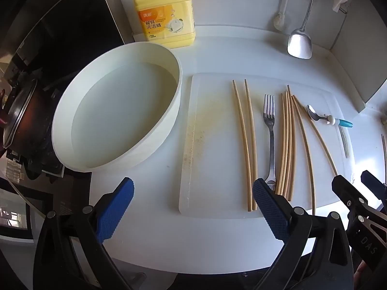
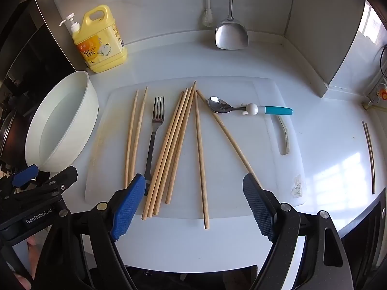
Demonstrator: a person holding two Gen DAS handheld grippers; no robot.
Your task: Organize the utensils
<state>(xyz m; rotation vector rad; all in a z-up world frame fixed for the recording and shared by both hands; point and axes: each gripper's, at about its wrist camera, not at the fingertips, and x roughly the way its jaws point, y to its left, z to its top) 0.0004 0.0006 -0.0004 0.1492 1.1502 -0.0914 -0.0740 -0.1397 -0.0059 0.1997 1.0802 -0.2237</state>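
Observation:
Several wooden chopsticks (image 2: 169, 147) lie on a white cutting board (image 2: 241, 193), with a steel fork (image 2: 154, 130) among them and a blue-handled spoon (image 2: 241, 108) at the far right. The same chopsticks (image 1: 286, 145), fork (image 1: 271, 133), spoon (image 1: 324, 117) and board (image 1: 212, 145) show in the left wrist view. My left gripper (image 1: 193, 207) is open and empty above the board's near left edge. My right gripper (image 2: 193, 203) is open and empty above the chopsticks' near ends.
A white basin of water (image 1: 116, 111) stands left of the board. A yellow detergent bottle (image 1: 164, 14) is behind it. A metal spatula (image 2: 231, 33) hangs on the back wall. Two metal chopsticks (image 2: 368, 154) lie on the counter at right. A stove with a pot (image 1: 19, 113) is far left.

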